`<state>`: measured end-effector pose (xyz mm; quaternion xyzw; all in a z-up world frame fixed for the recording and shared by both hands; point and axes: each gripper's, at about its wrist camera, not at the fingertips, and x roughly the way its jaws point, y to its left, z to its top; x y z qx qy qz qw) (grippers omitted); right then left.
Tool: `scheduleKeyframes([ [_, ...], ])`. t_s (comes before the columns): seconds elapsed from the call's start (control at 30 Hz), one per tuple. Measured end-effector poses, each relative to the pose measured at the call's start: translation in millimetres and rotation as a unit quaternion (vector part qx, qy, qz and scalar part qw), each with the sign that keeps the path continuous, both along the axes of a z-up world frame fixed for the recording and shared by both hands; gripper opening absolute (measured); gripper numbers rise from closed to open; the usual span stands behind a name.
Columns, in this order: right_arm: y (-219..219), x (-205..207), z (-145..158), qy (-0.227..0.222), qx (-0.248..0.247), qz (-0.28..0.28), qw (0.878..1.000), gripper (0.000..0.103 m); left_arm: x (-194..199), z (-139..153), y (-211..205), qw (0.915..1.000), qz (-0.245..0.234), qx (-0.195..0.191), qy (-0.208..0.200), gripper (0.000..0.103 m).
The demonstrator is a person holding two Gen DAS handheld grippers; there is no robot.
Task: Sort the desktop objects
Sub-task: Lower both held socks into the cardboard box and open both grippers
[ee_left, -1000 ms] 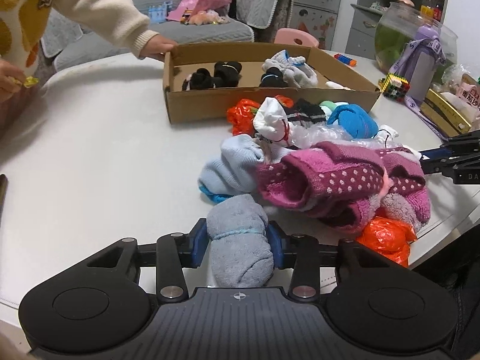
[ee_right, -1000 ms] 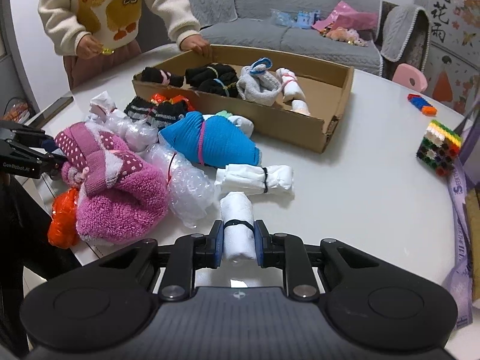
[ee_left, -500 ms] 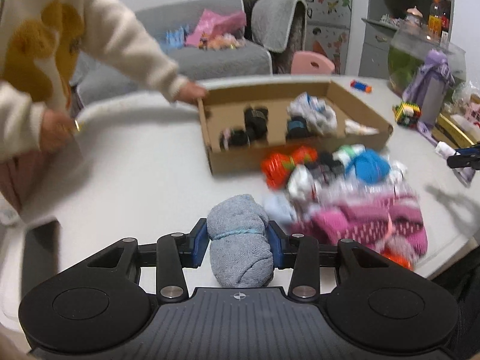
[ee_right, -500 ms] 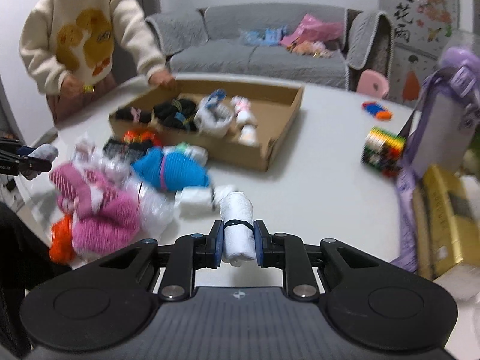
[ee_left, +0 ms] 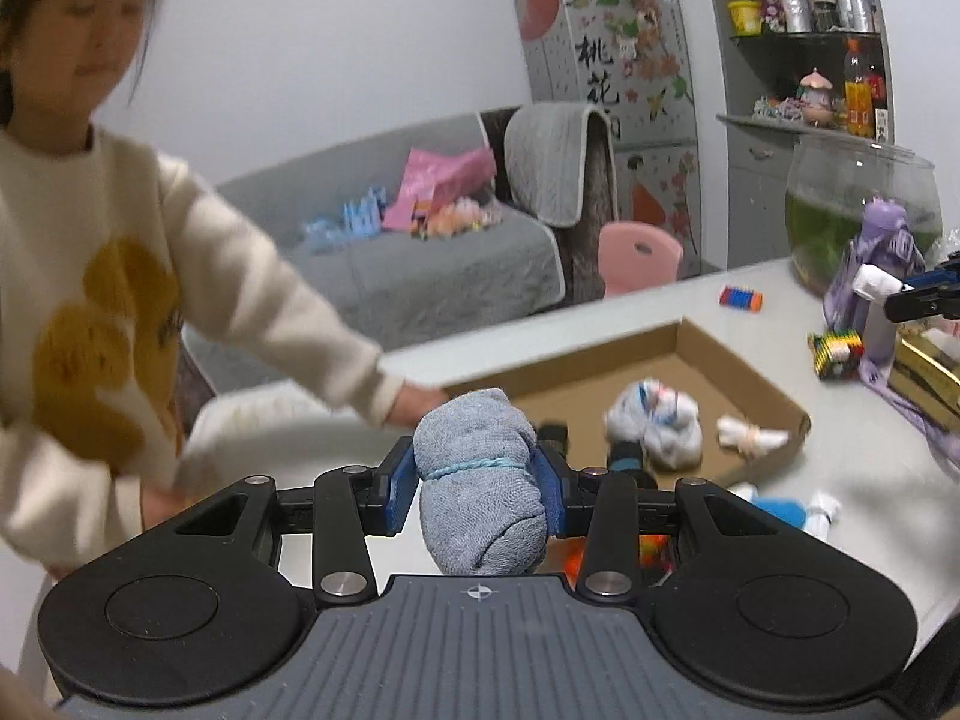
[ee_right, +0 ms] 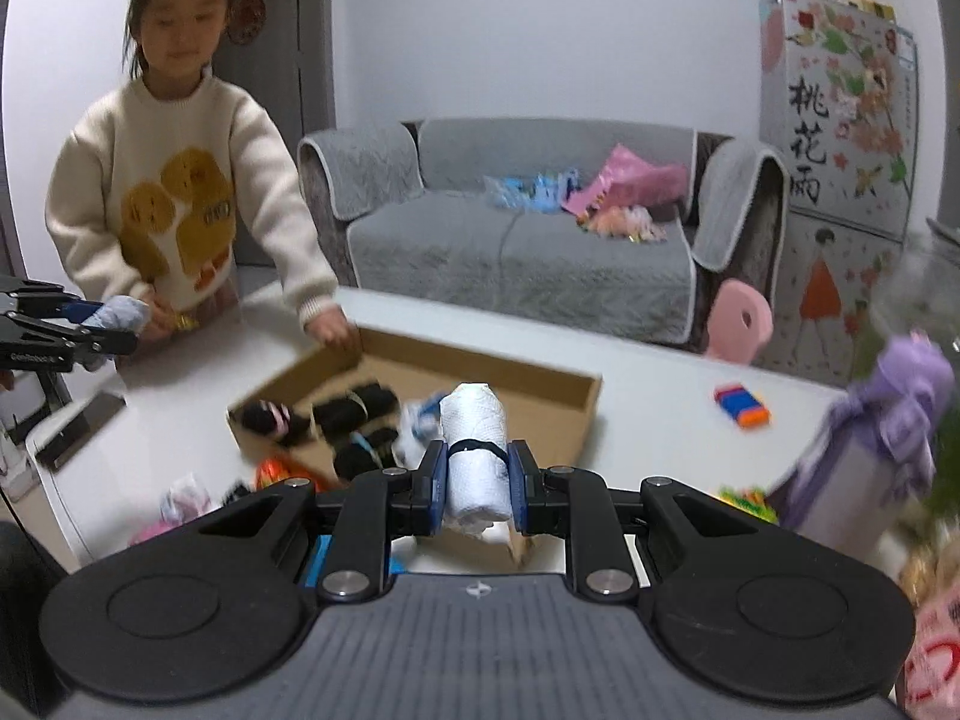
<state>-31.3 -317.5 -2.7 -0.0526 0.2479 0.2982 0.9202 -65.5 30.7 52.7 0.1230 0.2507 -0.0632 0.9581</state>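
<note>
My left gripper point(ee_left: 477, 489) is shut on a grey-blue rolled sock bundle point(ee_left: 480, 492) tied with a blue band, held in the air above the table. My right gripper point(ee_right: 477, 486) is shut on a white rolled sock bundle point(ee_right: 474, 456) with a black band, also lifted. Beyond both lies the shallow cardboard box point(ee_left: 744, 378) point(ee_right: 540, 405) on the white table, holding black rolled socks point(ee_right: 348, 414) and a white-and-blue bundle point(ee_left: 654, 426). The loose sock pile is mostly hidden under the grippers. Each gripper shows at the edge of the other's view.
A person in a cream sweater stands at the table's far side with a hand point(ee_right: 330, 330) on the box's corner. A purple bottle point(ee_left: 876, 282), colourful cube point(ee_left: 837, 351), glass bowl point(ee_left: 858, 204) and small orange-blue toy point(ee_right: 741, 405) sit to the right. A dark phone point(ee_right: 78, 426) lies left.
Both grippers rose off the table with their sock bundles; the views tilted up, so the sock pile dropped from sight and the box, sofa and person now fill the frames.
</note>
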Motion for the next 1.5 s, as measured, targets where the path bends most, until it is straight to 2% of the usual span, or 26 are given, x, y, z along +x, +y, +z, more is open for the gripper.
scheduleKeyframes([
  [0.23,18.6,27.7,12.5,-0.001,0.008,0.013,1.000,0.019,30.0,8.3,-14.5,0.9997,-0.018,0.006,-0.012,0.048],
  [0.53,43.8,66.8,2.6,0.026,-0.007,0.020,0.999,0.019,79.4,-12.3,-33.4,0.9991,-0.039,0.010,0.014,0.048],
  [0.67,57.2,91.3,-12.7,0.051,-0.017,0.015,0.998,0.019,113.5,-27.9,-41.9,0.9981,-0.049,0.013,0.037,0.048],
  [0.77,66.2,109.4,-28.6,0.070,-0.028,0.008,0.997,0.019,136.5,-41.7,-43.8,0.9960,-0.060,-0.006,0.066,0.048],
  [0.87,72.6,124.6,-43.8,0.085,-0.041,-0.001,0.996,0.019,159.1,-58.2,-50.2,0.9940,-0.066,-0.006,0.087,0.048],
  [1.07,78.9,153.4,-73.7,0.114,-0.063,-0.025,0.991,0.019,194.7,-86.8,-55.9,0.9906,-0.069,-0.013,0.117,0.048],
  [1.23,83.3,162.8,-86.4,0.122,-0.078,-0.036,0.989,0.019,213.7,-102.3,-66.0,0.9889,-0.069,-0.001,0.132,0.049],
  [1.27,83.6,163.5,-88.4,0.124,-0.080,-0.038,0.988,0.019,216.8,-104.9,-68.0,0.9887,-0.070,0.002,0.133,0.049],
  [1.37,85.1,164.6,-92.2,0.123,-0.085,-0.049,0.987,0.024,224.9,-110.1,-70.2,0.9886,-0.064,0.005,0.136,0.061],
  [1.4,84.8,164.1,-91.6,0.121,-0.085,-0.053,0.988,0.027,226.2,-110.4,-70.5,0.9883,-0.064,0.004,0.138,0.075],
  [1.43,83.7,161.8,-89.7,0.117,-0.082,-0.055,0.988,0.030,225.0,-109.5,-70.0,0.9890,-0.063,0.002,0.134,0.084],
  [1.5,82.0,158.6,-84.7,0.112,-0.072,-0.054,0.990,0.039,220.4,-105.8,-69.5,0.9902,-0.065,0.004,0.124,0.085],
])
